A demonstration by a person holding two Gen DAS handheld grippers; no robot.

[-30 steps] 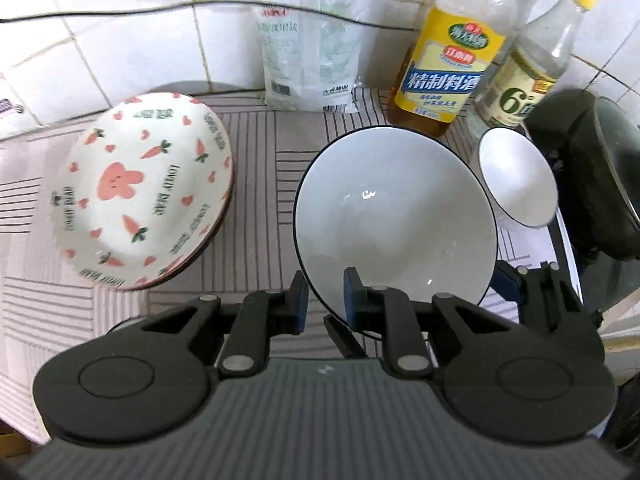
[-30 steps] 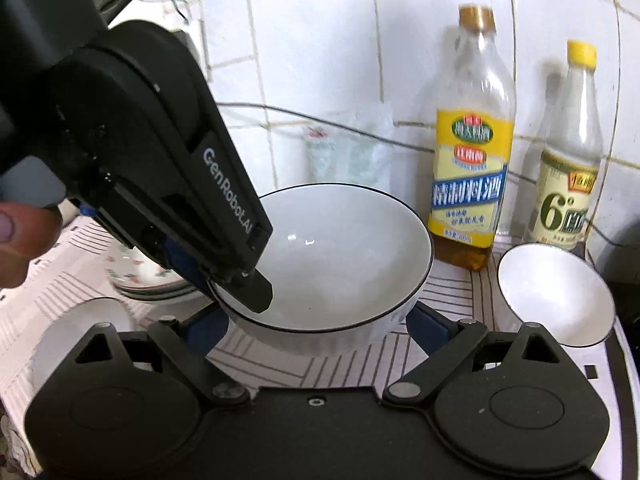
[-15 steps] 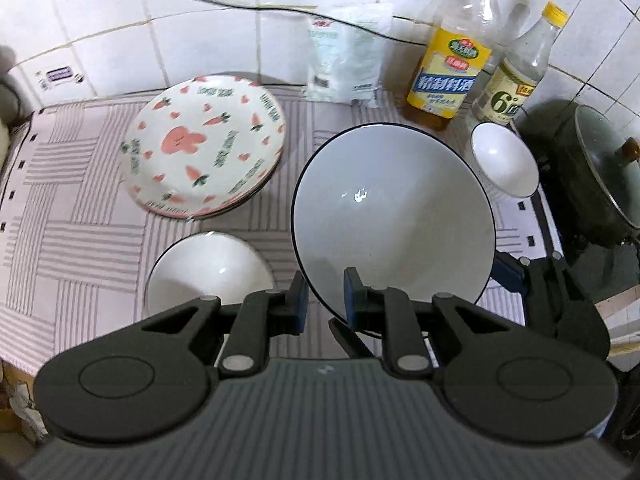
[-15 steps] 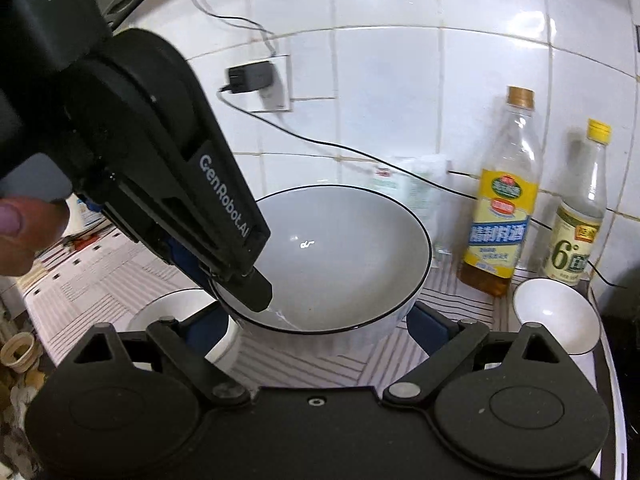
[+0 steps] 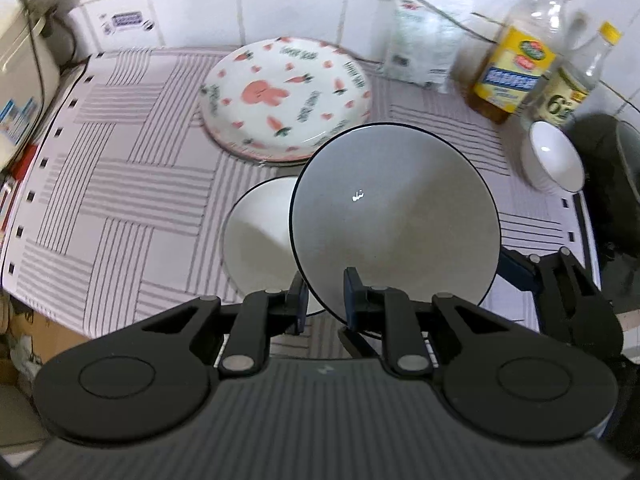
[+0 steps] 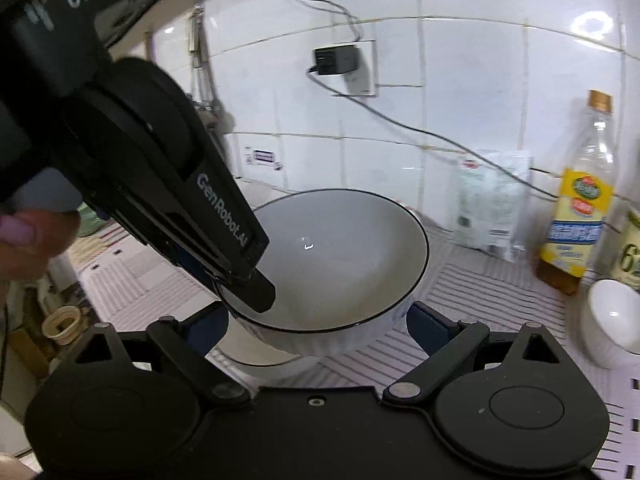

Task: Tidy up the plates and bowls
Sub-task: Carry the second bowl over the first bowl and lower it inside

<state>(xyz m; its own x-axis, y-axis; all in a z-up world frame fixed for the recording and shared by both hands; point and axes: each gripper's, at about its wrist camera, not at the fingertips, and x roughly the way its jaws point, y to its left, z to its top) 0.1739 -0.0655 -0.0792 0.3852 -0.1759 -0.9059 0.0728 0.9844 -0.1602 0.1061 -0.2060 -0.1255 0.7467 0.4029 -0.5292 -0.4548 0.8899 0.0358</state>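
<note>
Bowl point(image 5: 394, 216) pinched at rim by left gripper point(image 5: 325, 295), right gripper point(image 6: 316, 320) wide beneath: keep level, lower onto white bowl point(image 5: 258, 240) at 9 o'clock

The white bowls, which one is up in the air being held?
The big black-rimmed bowl. The left gripper pinches its rim, lifted above the plain bowl. The small bowl sits by the bottles.
</note>
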